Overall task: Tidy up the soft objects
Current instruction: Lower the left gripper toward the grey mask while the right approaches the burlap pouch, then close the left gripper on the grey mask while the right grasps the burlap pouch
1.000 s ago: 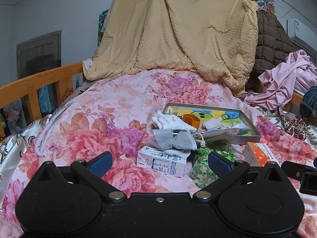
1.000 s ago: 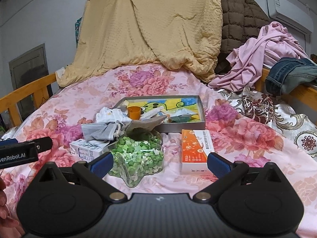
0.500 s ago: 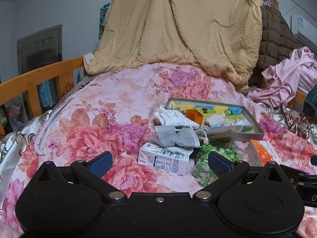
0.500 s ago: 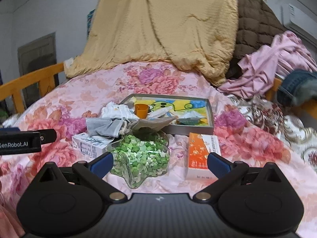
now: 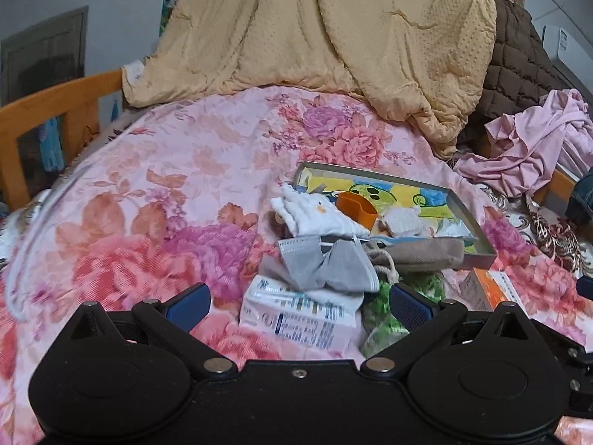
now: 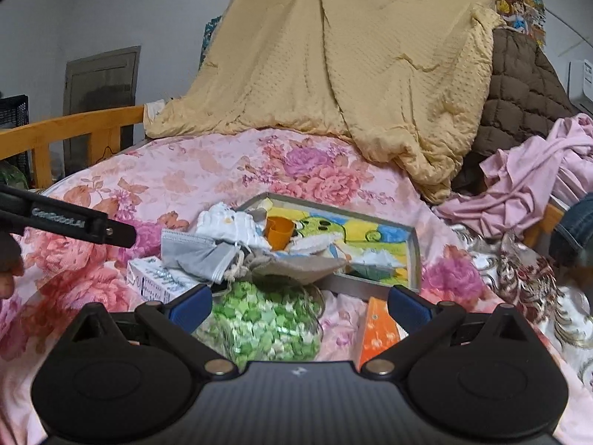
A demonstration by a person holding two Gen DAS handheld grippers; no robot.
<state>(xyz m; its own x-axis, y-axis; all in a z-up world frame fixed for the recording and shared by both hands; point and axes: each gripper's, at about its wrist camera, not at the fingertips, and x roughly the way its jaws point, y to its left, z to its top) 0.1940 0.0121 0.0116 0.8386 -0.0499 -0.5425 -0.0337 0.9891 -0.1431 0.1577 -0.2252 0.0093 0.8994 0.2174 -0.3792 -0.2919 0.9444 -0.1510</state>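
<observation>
Compared with a second ago, both my cameras sit closer to the pile on the bed (image 5: 155,170): the milk carton (image 5: 300,317) and the bag of green pieces (image 6: 263,324) now fill the lower centre of each frame, and the left view is smeared with motion.

My left gripper (image 5: 298,302) has its fingers spread wide, holding nothing, with the carton low between them. My right gripper (image 6: 298,306) is just as wide and empty, the green bag between its fingers and the orange box (image 6: 376,333) by the right one.

The grey face mask (image 5: 326,265) lies on the carton, just below the centre of the left frame; its long axis runs roughly left to right, its pleated edge towards the left. The white folded cloth (image 5: 315,215) lies above it, against the near left corner of the cartoon-printed tray (image 5: 478,226), long axis slanting down to the right. A beige drawstring pouch (image 6: 296,265) stretches left to right across the tray's near rim, cord end at the left. An orange cup (image 6: 278,231) stands in the tray.

In the right view the left gripper's arm at middle left carries white lettering, which I read as "GenRobot.AI", though it is blurred. The print on the carton is too smeared to read.
</observation>
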